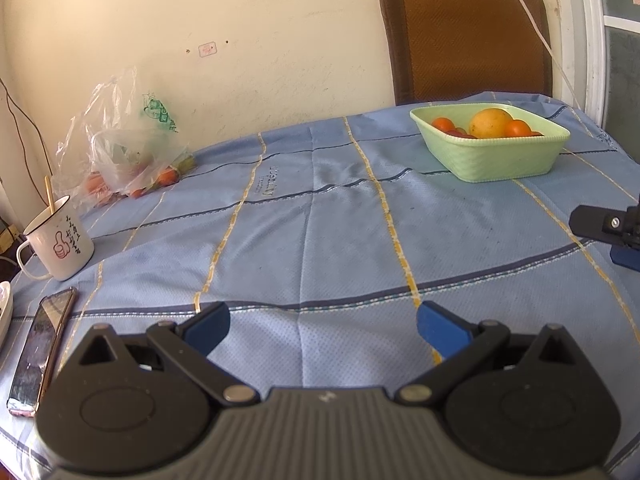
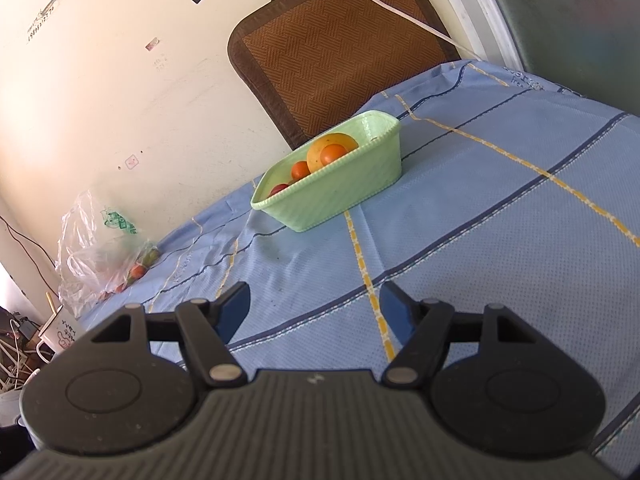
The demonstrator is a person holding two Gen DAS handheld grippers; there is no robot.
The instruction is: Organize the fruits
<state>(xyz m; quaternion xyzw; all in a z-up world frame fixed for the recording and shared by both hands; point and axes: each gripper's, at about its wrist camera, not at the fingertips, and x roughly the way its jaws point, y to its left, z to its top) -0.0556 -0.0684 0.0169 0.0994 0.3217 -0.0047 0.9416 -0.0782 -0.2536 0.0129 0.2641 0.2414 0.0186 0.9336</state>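
A light green basket stands at the far right of the blue tablecloth; it holds a large orange and several small red-orange fruits. It also shows in the right wrist view. A clear plastic bag with more small fruits lies at the far left by the wall, also in the right wrist view. My left gripper is open and empty above the cloth, well short of both. My right gripper is open and empty, short of the basket; part of it shows at the left view's right edge.
A white enamel mug with a stick in it and a phone lie at the left edge. A brown chair back stands behind the table. A white cable hangs down the wall. Cables and clutter sit left of the table.
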